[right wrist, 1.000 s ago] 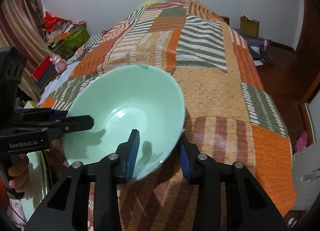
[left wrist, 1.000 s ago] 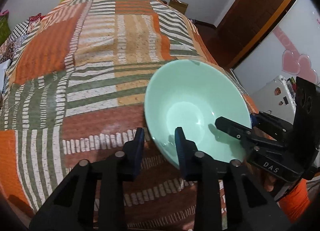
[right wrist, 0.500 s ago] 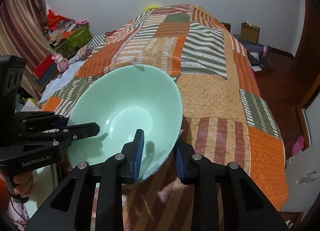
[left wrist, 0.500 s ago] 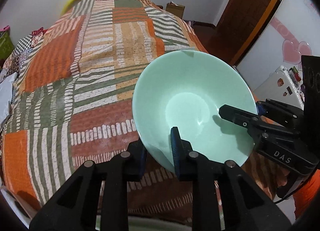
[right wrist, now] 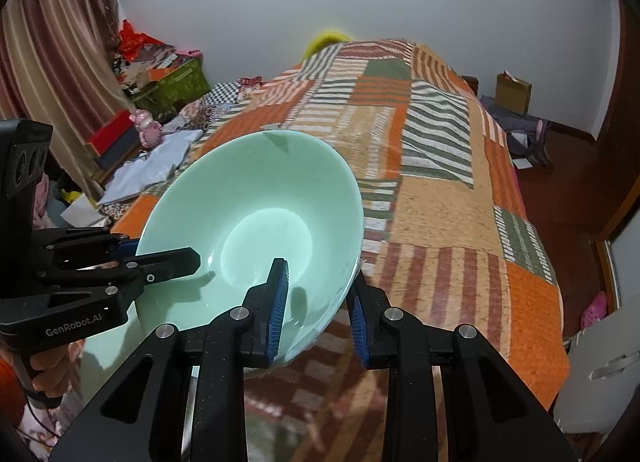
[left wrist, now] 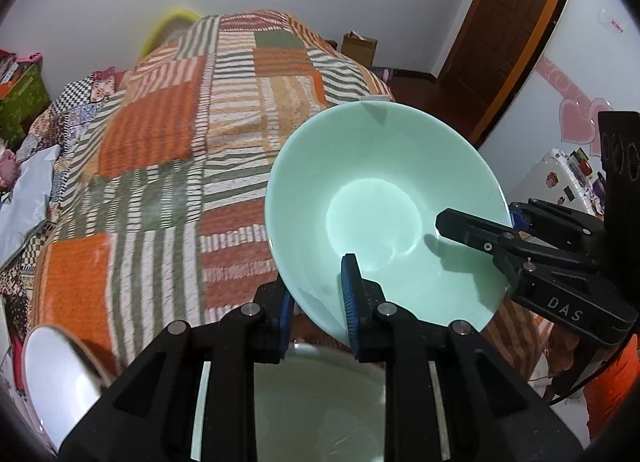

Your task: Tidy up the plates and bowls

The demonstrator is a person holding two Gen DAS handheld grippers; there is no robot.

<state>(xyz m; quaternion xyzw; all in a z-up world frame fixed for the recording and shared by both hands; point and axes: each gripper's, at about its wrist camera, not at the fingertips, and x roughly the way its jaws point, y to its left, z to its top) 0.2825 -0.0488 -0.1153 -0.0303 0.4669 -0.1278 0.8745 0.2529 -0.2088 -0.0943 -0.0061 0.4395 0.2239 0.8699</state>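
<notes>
With the left tongs (left wrist: 318,310) and right tongs (right wrist: 316,316) each clenched on opposite rims of the mint-green bowl (left wrist: 380,218) above the bed (left wrist: 224,134), keep both level, probably lowering it onto the dish (left wrist: 316,406) below.

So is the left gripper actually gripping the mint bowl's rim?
Touching. In the left wrist view, the left gripper has its blue-padded fingers pressed on either side of the mint bowl rim, one inside, one outside.

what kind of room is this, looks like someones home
Most likely a bedroom in a home: a bed under a patchwork bedspread fills the room, a curtain hangs at one side, and a wooden door stands beyond.
</notes>
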